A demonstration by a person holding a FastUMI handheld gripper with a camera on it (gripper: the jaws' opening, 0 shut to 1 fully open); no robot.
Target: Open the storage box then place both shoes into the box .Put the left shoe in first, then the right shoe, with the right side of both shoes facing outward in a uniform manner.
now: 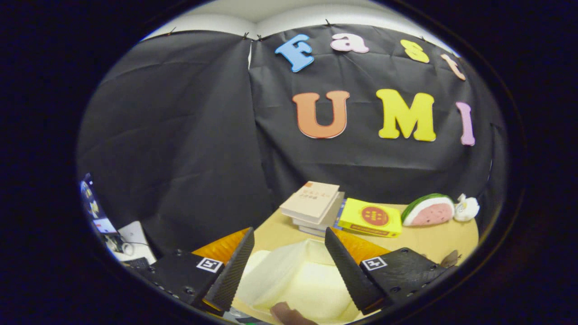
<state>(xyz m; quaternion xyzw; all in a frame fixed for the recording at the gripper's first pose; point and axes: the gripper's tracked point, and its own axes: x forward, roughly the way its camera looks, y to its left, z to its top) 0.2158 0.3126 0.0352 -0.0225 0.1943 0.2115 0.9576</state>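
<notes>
The box [298, 280] sits between the gripper [289, 239] fingers, spread apart, with books [311, 205] behind it on the surface [433, 239].

gripper [289, 246]: held above the table, tilted slightly down
fingers [235, 271]: spread wide apart, nothing pressed between them
contact: none, both fingertips in free air

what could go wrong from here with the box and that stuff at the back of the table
1. The gripper is open with the pale storage box between its fingers, nothing pressed yet; a shallow bite on the smooth edge might slip.
2. The stack of books and the yellow box sit just beyond the storage box, so a lid swinging back could knock them.
3. A dark item lies at the near edge and might snag a finger.
</notes>
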